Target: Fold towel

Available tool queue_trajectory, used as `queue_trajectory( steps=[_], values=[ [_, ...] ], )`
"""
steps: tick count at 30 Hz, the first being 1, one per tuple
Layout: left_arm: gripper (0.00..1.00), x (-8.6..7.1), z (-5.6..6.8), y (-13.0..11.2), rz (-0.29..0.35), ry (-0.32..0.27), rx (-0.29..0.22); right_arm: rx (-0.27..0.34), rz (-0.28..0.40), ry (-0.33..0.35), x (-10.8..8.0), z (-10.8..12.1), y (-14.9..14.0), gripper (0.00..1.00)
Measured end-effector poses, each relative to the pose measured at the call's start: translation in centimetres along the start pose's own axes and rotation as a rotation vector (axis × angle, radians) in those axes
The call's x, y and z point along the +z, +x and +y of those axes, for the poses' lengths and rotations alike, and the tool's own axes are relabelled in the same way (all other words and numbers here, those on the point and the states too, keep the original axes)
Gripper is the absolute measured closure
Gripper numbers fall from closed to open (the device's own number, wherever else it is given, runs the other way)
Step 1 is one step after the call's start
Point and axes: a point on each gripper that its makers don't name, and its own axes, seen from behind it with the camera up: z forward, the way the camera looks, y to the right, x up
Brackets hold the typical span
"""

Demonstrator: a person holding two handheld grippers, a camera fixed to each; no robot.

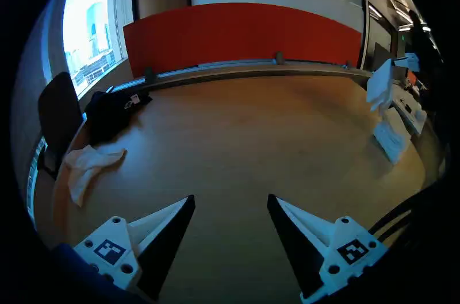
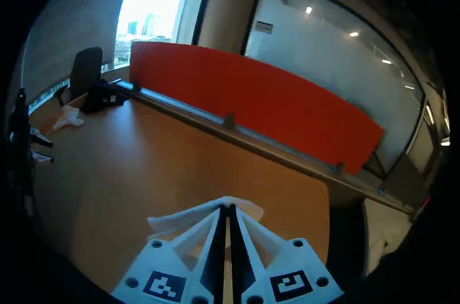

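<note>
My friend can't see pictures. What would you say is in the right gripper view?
The right tool pinches a white towel between its closed fingers, above a wooden desk. A red divider runs along the desk's far edge.

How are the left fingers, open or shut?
Open: the left fingers stand wide apart, bare table between them.

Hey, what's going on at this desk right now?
A person is working two handheld grippers over a wooden desk. The right gripper has its fingers closed on a white towel. The left gripper is open and holds nothing. A crumpled cloth lies near a dark bag at the desk's edge.
</note>
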Motion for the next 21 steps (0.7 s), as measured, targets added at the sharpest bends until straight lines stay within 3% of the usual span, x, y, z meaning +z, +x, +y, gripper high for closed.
queue_trajectory(
  steps=[12, 21],
  values=[
    [0.06, 0.2, 1.4, 0.8, -0.003, -0.011, 0.026, 0.036, -0.019, -0.034, -1.0, 2.6, -2.3, 0.95],
    [0.06, 0.1, 1.9, 1.1, -0.004, -0.017, 0.039, 0.066, -0.043, -0.059, -3.1, 3.7, -5.1, 0.95]
  ],
)
